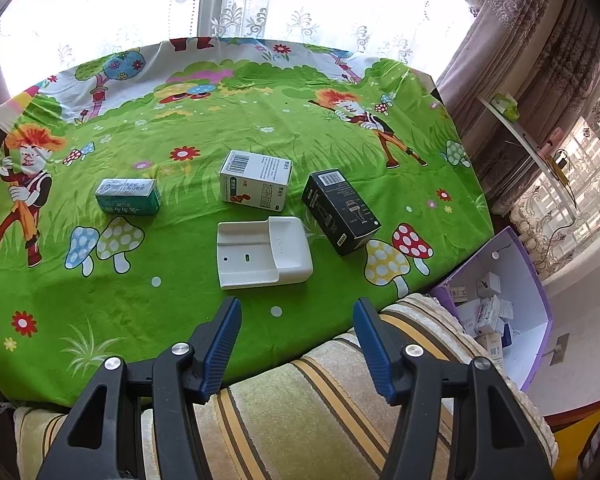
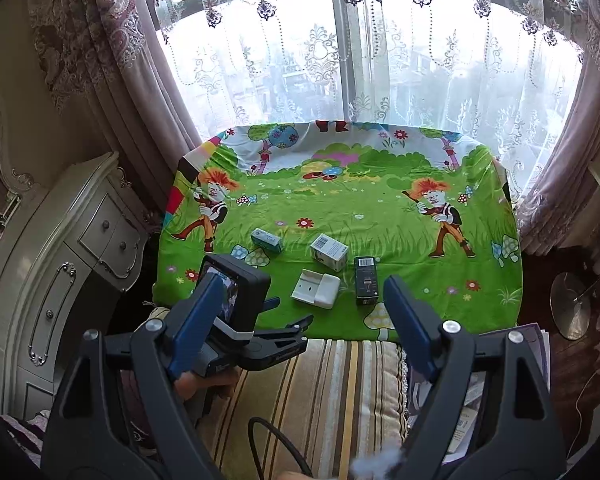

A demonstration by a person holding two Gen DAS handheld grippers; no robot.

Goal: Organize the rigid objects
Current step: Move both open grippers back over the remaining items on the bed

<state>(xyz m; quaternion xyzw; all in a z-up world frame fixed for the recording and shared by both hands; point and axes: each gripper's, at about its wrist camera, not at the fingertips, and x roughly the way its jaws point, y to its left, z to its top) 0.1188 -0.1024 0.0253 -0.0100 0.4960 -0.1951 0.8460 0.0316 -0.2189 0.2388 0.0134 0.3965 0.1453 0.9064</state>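
Green cartoon tablecloth [image 1: 148, 292], teal box [image 1: 127, 197], black box [image 1: 340, 212], white holder [image 1: 264, 252]

We counted four things on the cartoon tablecloth [image 1: 148, 292]: three cartons, namely one teal box [image 1: 127, 197], one white box [image 1: 255, 181] and one black box [image 1: 340, 212], plus one white plastic holder [image 1: 264, 253]. Two grippers showed.

Open cloth [image 1: 140, 312] lies before the white tray [image 1: 262, 252].

Ahead of your left fingers, barcodes show on the white box [image 1: 255, 181] and black box [image 1: 340, 212]; their print is unreadable.
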